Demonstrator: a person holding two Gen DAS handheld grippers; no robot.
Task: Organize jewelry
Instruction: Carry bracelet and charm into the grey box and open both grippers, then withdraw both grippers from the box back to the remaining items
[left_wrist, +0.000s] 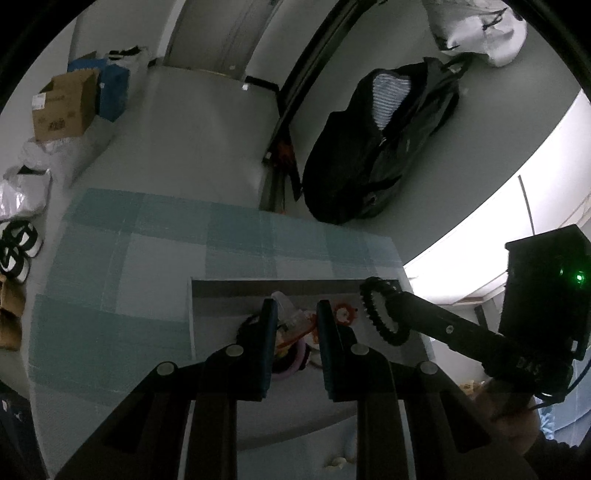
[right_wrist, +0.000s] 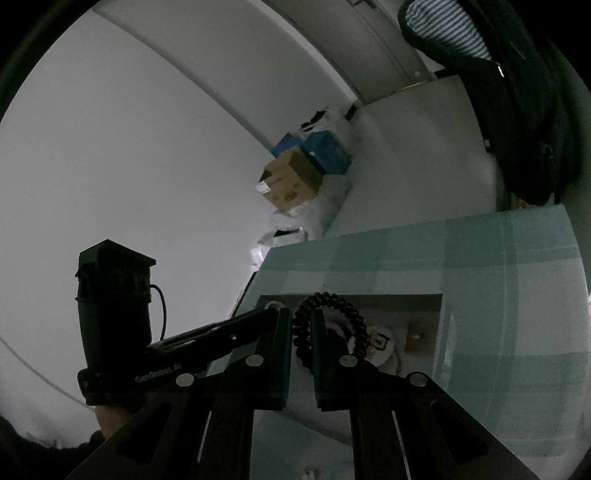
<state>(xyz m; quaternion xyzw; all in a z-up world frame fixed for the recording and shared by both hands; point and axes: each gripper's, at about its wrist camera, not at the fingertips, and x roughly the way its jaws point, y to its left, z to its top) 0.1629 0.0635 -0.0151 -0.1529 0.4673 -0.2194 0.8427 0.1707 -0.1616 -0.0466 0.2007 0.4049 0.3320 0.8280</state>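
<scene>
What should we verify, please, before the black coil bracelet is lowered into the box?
1. Right gripper shut on black coil bracelet: ok.
2. Bracelet hangs over the open box, inside its walls: ok.
3. Left gripper empty: ok, nothing seen between its pads.
4. Left gripper clear of the drop spot: cannot tell; it hovers over the jewelry pile.
5. Free spot on the box floor: cannot tell, too dark.

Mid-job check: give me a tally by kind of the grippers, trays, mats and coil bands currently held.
Grippers: 2 (left gripper, right gripper)
White tray: 1
Blue checked mat: 1
Black coil band held, in the right gripper: 1
Total: 5
</scene>
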